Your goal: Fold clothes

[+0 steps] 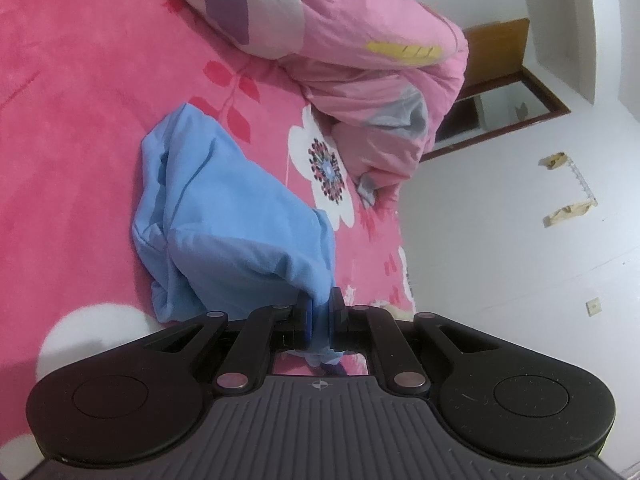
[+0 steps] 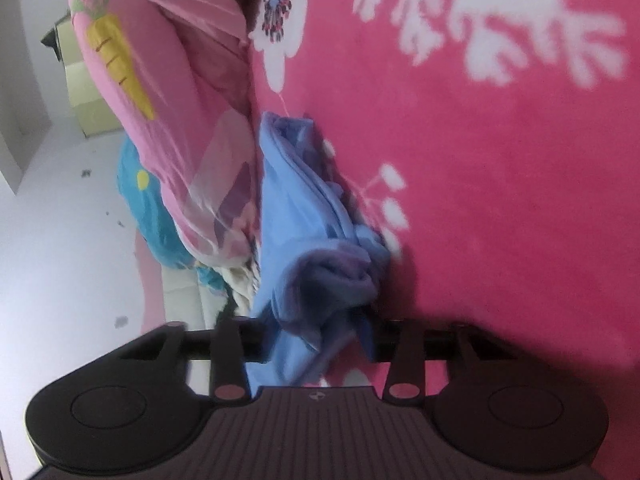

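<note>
A light blue garment [image 1: 224, 208] lies crumpled on the pink flowered bed cover [image 1: 80, 120]. One edge of it rises off the bed into my left gripper [image 1: 320, 304], whose blue pads are shut on the fabric. In the right wrist view the same garment [image 2: 296, 208] is bunched in a long heap that runs down over my right gripper [image 2: 320, 332]. That gripper's link arms stand apart, so its jaws are parted. Cloth lies between and over them and hides the fingertips. The right view is blurred.
A rumpled pink quilt [image 1: 360, 40] with carrot prints [image 2: 120, 64] is piled along the bed edge beside the garment. Past the edge are a white floor [image 1: 520, 240], a wooden cabinet [image 1: 496, 48] and a teal cushion [image 2: 136, 184]. The bed cover [image 2: 500, 200] stretches bare to the right.
</note>
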